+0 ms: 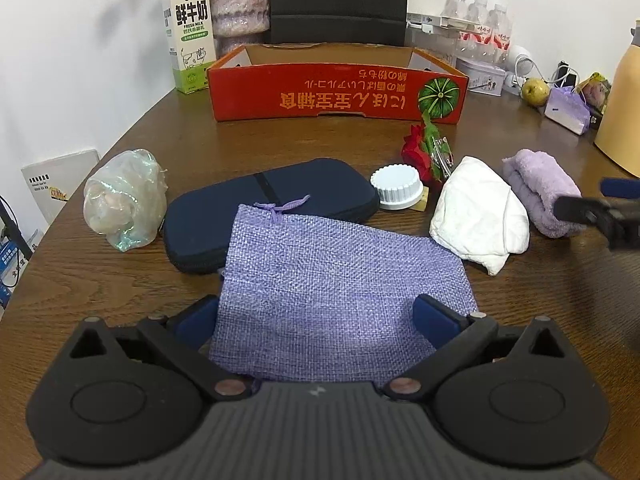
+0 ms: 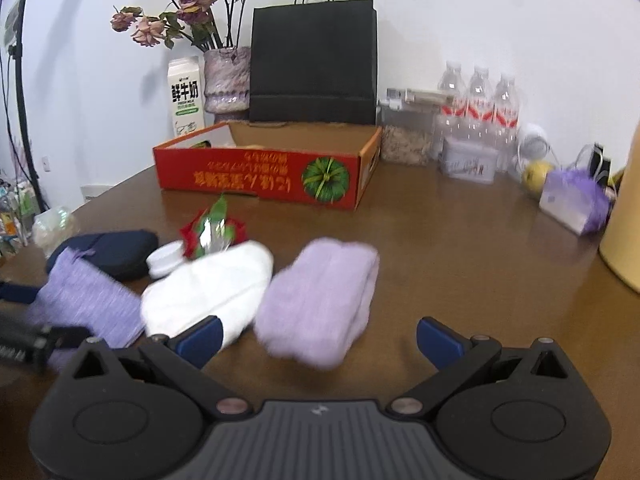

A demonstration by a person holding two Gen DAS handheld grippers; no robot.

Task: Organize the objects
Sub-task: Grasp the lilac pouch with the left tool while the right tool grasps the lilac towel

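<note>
- L tool [image 1: 316,320]: jaws wide, straddling near end of lilac woven pouch [image 1: 320,280]; pouch lies flat on counter [image 1: 520,320], far end overlapping navy zip case [image 1: 248,204].
- R tool [image 2: 318,338]: jaws wide, nothing held; purple towel [image 2: 320,300] on counter just ahead, btwn fingers, white cloth [image 2: 208,292] at its left.
- Red box [image 1: 340,96] at rear.

wall [image 2: 480,20]: plain white | table [image 2: 460,248]: brown wood

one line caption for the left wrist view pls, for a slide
Open left gripper straddling a flat purple woven drawstring pouch on the brown wooden table, red cardboard box behind.
</note>
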